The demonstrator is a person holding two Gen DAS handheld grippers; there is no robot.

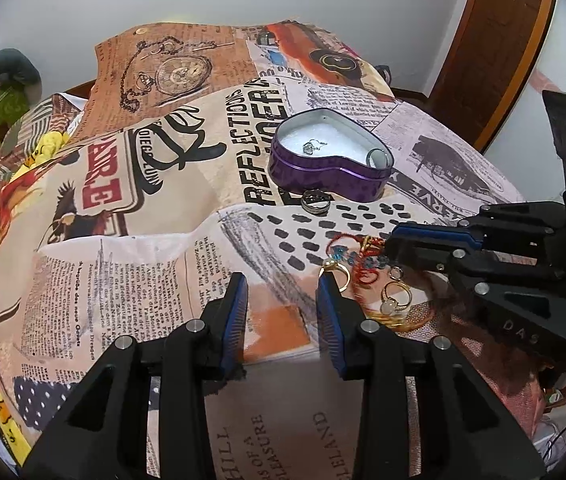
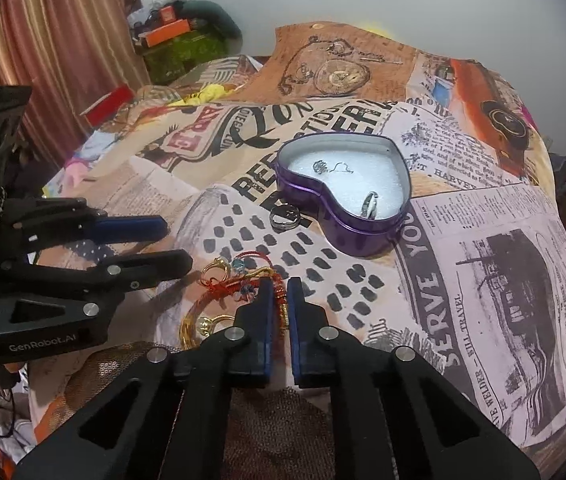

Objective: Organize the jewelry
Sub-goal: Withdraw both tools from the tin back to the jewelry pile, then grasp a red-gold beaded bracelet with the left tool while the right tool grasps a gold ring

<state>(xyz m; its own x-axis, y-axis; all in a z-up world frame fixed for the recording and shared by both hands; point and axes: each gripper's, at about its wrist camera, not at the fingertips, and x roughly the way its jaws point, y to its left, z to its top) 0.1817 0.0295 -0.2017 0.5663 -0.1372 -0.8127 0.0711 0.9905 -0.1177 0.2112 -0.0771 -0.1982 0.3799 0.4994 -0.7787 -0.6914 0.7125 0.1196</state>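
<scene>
A purple heart-shaped tin (image 1: 325, 178) (image 2: 357, 232) with a white lining sits open on the printed cloth. It holds a silver earring (image 1: 310, 147) (image 2: 323, 167) and a silver ring (image 1: 377, 158) (image 2: 369, 204). A dark ring (image 1: 315, 202) (image 2: 283, 216) lies just in front of the tin. A pile with a red thread bracelet (image 1: 357, 260) (image 2: 279, 294), gold rings (image 1: 395, 298) (image 2: 215, 270) and a gold bangle (image 2: 191, 326) lies nearer. My right gripper (image 2: 279, 284) (image 1: 389, 246) is nearly shut around the red bracelet. My left gripper (image 1: 283, 280) (image 2: 175, 240) is open and empty beside the pile.
The newspaper-print cloth (image 1: 163, 200) (image 2: 503, 280) covers a rumpled, uneven surface. A book (image 1: 283, 420) lies under the left gripper. Clutter and boxes (image 2: 175, 36) stand at the far left by a curtain (image 2: 43, 40). A wooden door frame (image 1: 495, 40) rises at the right.
</scene>
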